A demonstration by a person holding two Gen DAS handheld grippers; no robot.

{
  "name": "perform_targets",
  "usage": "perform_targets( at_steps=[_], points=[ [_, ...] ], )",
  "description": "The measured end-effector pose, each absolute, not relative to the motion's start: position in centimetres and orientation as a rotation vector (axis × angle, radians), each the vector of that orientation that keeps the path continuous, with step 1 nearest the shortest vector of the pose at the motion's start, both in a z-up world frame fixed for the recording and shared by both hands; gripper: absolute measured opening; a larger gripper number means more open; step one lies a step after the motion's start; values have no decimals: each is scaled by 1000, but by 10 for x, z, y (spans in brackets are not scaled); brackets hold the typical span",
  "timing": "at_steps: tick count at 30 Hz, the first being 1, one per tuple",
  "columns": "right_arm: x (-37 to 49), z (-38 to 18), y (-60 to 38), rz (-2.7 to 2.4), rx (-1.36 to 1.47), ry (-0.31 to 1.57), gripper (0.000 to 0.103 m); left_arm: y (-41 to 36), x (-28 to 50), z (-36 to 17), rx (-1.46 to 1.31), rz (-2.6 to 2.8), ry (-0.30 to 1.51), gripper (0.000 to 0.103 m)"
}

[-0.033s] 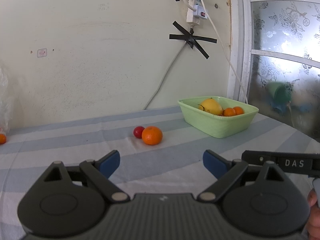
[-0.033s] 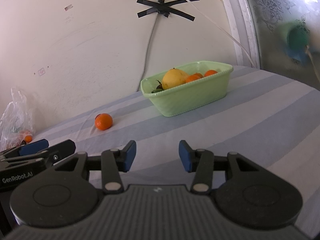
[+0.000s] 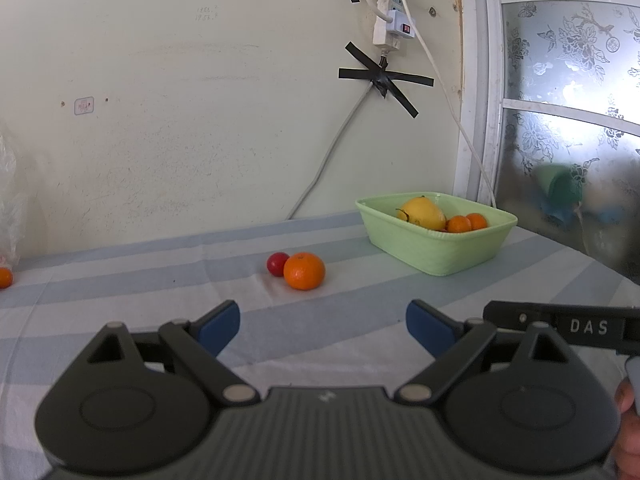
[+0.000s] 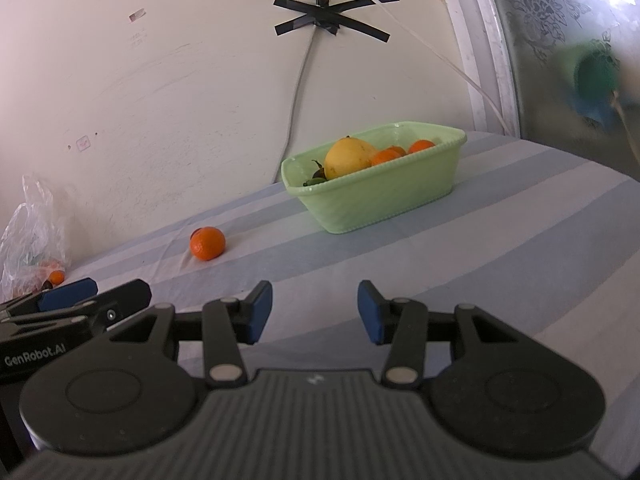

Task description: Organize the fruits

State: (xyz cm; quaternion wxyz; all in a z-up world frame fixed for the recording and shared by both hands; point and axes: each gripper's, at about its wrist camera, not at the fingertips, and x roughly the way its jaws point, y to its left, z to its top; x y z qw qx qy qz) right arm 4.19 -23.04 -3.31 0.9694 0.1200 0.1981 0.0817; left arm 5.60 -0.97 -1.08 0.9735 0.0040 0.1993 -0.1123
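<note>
Striped tabletop [image 3: 120, 292] shows nothing shifted: both the left gripper [image 3: 322, 326] and right gripper [image 4: 315, 310] hover released and empty, orange [image 3: 304, 271] and red fruit [image 3: 277, 263] awaiting the green basket [image 3: 424, 250].

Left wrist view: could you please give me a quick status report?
Left gripper open, empty; right gripper open, empty. Orange and red fruit loose on tablecloth, outside green basket. Path unobstructed.

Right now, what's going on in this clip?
A person holds two claws above a striped tablecloth, both open and empty. The left claw faces a loose orange and a small red fruit. The green basket already holds a yellow fruit and two oranges. Nothing is gripped yet.
</note>
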Motion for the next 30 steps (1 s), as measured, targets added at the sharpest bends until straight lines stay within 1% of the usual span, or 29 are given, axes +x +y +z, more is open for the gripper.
perform_targets(
  at_steps=[30],
  points=[
    [44,-32,-232,179,230,391,50,-11,55,-11,12,-227,401,94]
  ],
)
